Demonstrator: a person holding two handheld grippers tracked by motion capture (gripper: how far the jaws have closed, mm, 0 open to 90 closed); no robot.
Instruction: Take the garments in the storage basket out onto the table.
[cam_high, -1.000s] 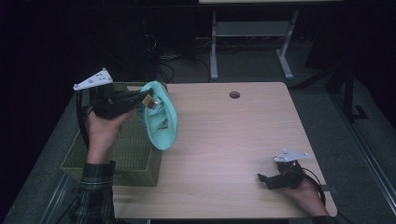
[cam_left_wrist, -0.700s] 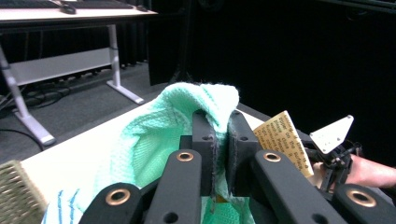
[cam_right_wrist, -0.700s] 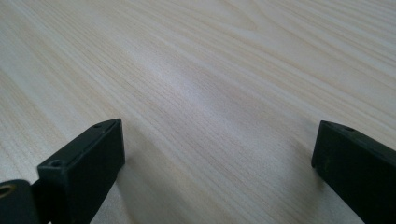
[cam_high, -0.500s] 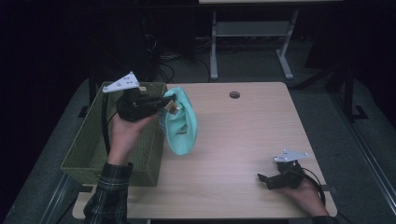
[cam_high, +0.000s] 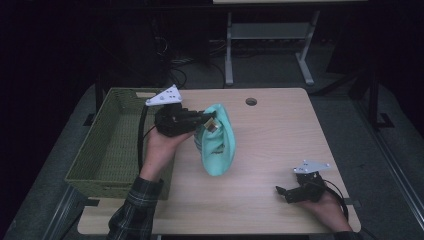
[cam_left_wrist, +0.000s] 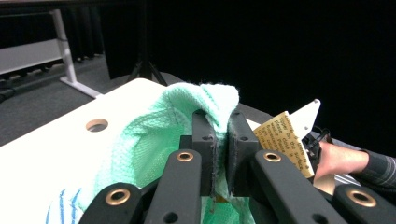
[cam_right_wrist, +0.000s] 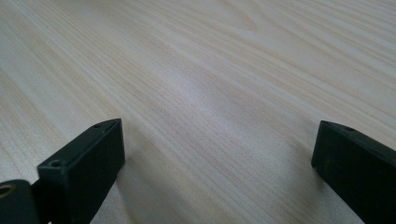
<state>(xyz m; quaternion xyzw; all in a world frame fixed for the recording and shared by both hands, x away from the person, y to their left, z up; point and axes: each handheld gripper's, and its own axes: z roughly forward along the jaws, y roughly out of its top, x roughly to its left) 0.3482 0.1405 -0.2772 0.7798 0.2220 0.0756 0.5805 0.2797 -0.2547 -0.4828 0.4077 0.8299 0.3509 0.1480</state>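
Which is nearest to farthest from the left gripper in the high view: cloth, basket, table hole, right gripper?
From the left gripper:
1. Cloth: clamped in its jaws, hanging over the table.
2. Basket: just to its left, at the table's left edge.
3. Table hole: up and to the right, near the far edge.
4. Right gripper: far off at the near right, resting on the table.

The left gripper (cam_high: 207, 120) holds a mint-green cloth (cam_high: 217, 142) above the table (cam_high: 280, 135), beside the basket (cam_high: 107, 145); the right gripper (cam_high: 282, 191) rests there, seemingly open.

Mint knitted cloth (cam_high: 216, 145) with paper tag (cam_left_wrist: 284, 140); matt pale wood table (cam_high: 280, 130).
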